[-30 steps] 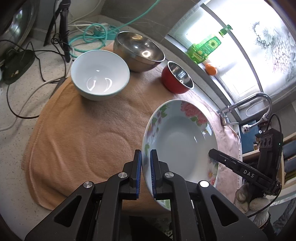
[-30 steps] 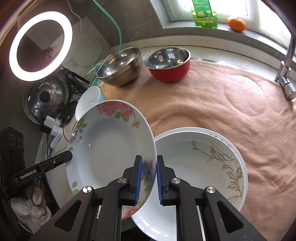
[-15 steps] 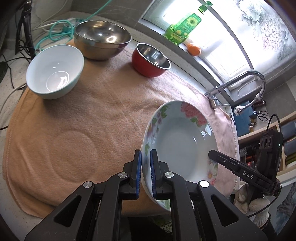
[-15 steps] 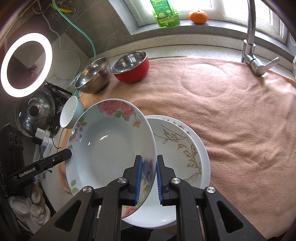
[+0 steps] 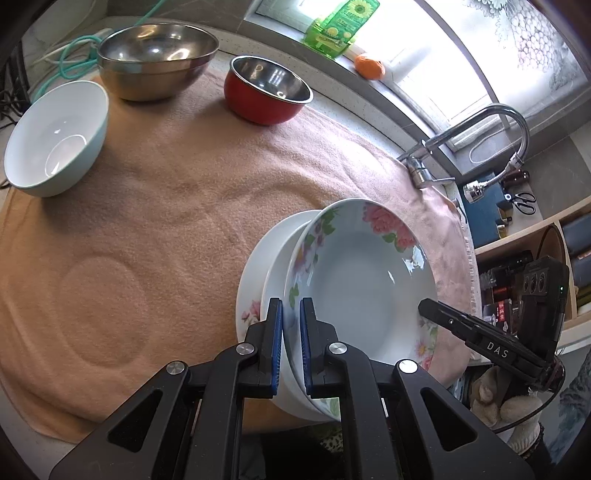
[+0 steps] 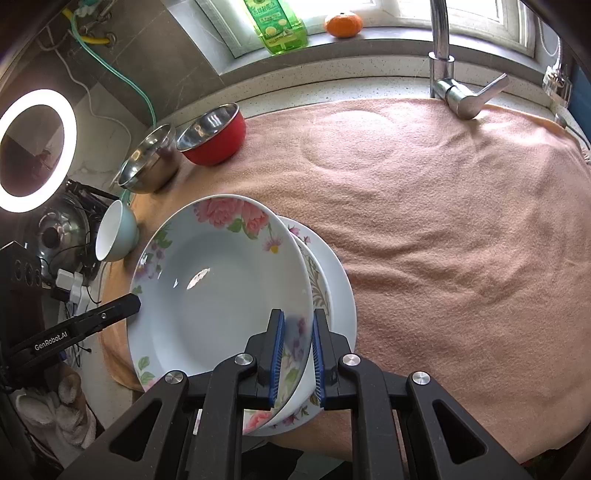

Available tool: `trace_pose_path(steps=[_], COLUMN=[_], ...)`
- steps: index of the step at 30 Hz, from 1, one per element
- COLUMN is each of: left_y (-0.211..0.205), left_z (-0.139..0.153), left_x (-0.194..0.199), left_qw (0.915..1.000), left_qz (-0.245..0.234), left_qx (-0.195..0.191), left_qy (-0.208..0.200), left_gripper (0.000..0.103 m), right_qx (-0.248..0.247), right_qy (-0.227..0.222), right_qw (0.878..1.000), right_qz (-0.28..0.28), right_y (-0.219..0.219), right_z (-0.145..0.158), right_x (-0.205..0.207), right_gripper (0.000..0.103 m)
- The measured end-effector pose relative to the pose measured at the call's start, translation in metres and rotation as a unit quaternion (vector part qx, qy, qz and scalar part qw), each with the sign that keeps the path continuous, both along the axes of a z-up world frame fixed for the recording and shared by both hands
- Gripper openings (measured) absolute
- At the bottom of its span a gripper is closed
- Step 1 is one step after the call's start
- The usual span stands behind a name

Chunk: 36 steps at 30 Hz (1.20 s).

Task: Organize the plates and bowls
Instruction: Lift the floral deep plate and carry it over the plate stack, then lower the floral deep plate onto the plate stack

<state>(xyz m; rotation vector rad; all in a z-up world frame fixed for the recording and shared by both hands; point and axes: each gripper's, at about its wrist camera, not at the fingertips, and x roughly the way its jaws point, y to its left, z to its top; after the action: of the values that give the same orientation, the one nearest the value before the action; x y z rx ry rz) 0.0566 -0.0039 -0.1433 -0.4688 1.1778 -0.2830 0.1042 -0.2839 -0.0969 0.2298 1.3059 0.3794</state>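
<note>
A deep floral plate [image 5: 365,288] [image 6: 218,291] is held by both grippers at opposite rims. My left gripper [image 5: 291,347] is shut on its near rim; my right gripper [image 6: 297,358] is shut on the other rim. The plate hangs tilted just above a white plate with a leaf pattern [image 6: 334,291] [image 5: 258,266] lying on the orange towel [image 5: 166,206] [image 6: 443,229]. A white bowl [image 5: 55,136] [image 6: 114,232], a steel bowl [image 5: 157,59] [image 6: 147,166] and a red bowl [image 5: 267,90] [image 6: 212,134] stand at the towel's far side.
A tap [image 6: 443,66] [image 5: 476,129] stands by the window sill with a green bottle [image 6: 275,26] and an orange [image 6: 342,24]. A ring light [image 6: 35,151], a pot lid [image 6: 61,232] and cables lie left of the towel. Shelves [image 5: 535,236] are at the right.
Both grippers carried the floral plate toward the white leaf-pattern plate and lowered it; it now covers most of that plate. The bowls have not moved.
</note>
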Motion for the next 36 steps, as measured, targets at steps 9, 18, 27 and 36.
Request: trace_pose_path(steps=[9, 18, 27, 36], left_y=[-0.003, -0.006, -0.007, -0.008], left_z=[-0.008, -0.010, -0.013, -0.013], left_x=[0.000, 0.003, 0.001, 0.002], left_qw=[0.9999, 0.9998, 0.9998, 0.9997], left_qz=[-0.002, -0.003, -0.003, -0.005], left_qx=[0.004, 0.013, 0.011, 0.017], left_qy=[0.012, 0.014, 0.017, 0.014], left_gripper=[0.008, 0.007, 0.007, 0.007], right_qx=[-0.006, -0.015, -0.030, -0.046], right_qy=[0.006, 0.008, 0.004, 0.007], right_qw=[1.000, 1.000, 1.000, 0.999], right_qz=[-0.005, -0.002, 0.003, 0.011], right_y=[-0.004, -0.001, 0.003, 0.007], right_z=[-0.007, -0.012, -0.011, -0.017], right_x=[-0.005, -0.003, -0.003, -0.005], right_gripper=[0.013, 0.013, 0.014, 0.017])
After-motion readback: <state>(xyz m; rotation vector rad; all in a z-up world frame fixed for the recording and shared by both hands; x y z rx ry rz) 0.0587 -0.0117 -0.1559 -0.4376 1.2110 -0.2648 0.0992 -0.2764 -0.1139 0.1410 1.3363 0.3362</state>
